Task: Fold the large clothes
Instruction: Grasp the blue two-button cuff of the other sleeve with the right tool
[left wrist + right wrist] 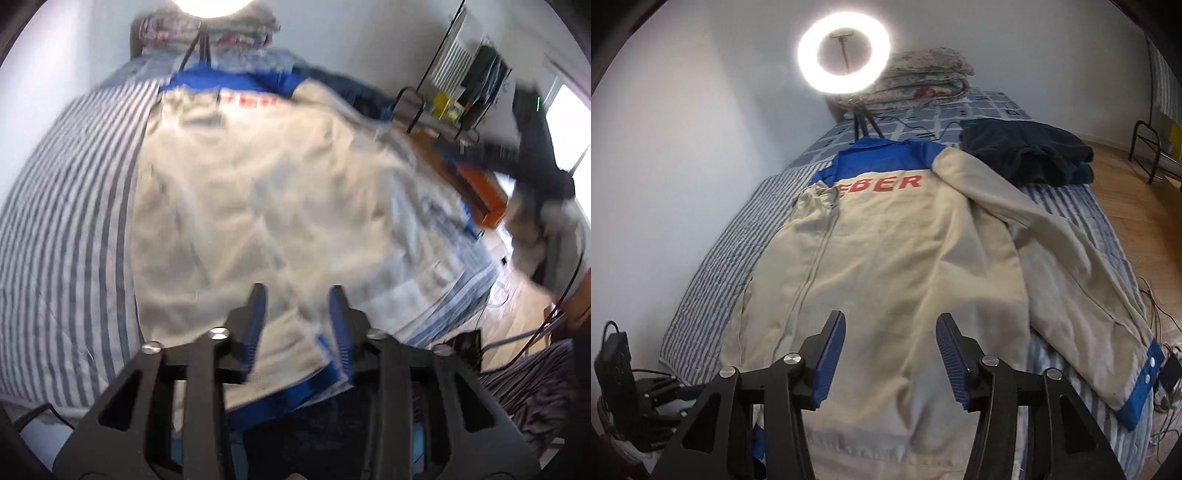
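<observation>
Beige cloth with blue trim fills both views: a large jacket [901, 251] lies back-up on a striped bed [713, 266], collar away from the grippers and hem just below them. Red lettering [882, 182] runs across the upper back, under the blue yoke.

Seen from its own camera, the right gripper [891, 354] hangs above the lower back of the jacket, its blue-padded fingers [831, 354] spread apart with nothing between them; only the cloth shows beneath the gap. To this gripper's right, one sleeve [1071, 273] stretches out over the bed, its blue cuff [1141, 387] close to the mattress edge. Ahead and to the left, the other sleeve is folded in over the body. Far ahead a ring light [844, 53] stands on the bed before a stack of folded quilts [923, 74], and ahead to the right lies a dark garment [1027, 155].

In the blurred left wrist view, the left gripper [298, 325] also stands parted and empty, poised over the jacket's lower edge, where a blue hem band [295, 395] shows just below its fingers. Off to its right, the right gripper appears as a dark smear.
</observation>
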A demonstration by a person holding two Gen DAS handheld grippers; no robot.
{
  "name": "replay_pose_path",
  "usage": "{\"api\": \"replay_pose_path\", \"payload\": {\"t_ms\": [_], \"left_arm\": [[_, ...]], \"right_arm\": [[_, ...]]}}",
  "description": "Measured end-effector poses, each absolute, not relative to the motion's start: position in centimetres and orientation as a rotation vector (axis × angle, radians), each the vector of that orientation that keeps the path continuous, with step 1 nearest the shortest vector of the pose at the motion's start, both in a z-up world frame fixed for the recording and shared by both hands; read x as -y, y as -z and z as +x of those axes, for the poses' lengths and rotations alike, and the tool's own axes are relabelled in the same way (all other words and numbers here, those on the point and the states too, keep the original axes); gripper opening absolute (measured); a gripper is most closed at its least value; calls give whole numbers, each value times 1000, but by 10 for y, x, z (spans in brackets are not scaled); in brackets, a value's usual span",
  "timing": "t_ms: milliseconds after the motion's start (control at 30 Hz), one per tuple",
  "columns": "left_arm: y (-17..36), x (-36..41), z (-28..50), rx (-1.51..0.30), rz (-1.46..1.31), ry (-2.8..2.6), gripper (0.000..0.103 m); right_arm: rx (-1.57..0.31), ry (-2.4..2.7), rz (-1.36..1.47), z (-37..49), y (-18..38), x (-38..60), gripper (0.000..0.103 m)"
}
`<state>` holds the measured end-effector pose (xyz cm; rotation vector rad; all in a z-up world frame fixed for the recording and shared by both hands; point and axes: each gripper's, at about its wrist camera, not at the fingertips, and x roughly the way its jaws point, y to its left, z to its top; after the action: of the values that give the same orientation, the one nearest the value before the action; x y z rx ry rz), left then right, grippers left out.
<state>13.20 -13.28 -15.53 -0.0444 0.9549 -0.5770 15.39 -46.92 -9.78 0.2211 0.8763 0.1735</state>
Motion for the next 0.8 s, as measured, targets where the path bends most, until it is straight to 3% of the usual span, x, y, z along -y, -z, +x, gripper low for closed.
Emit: {"api": "replay_pose_path", "payload": {"t_ms": [33, 133, 200, 233, 600, 800], "left_arm": [[147, 136, 134, -939, -53, 584, 56], [126, 149, 140, -912, -66, 617, 62], [118, 162, 146, -922, -43, 636, 75], [116, 167, 147, -928, -29, 643, 77], [137, 202, 153, -992, -8, 718, 77], [143, 213, 151, -987, 38, 720, 77]], "right_arm": [[-875, -156, 237, 148, 98, 478, 58], [-874, -92, 281, 131, 103, 507, 59], [-879, -53, 297, 119, 108, 525, 60], [-880, -30, 308, 113, 110, 535, 61], [-935, 185, 513, 63, 161, 632, 62], [-938, 213, 781, 45, 199, 681, 62]]}}
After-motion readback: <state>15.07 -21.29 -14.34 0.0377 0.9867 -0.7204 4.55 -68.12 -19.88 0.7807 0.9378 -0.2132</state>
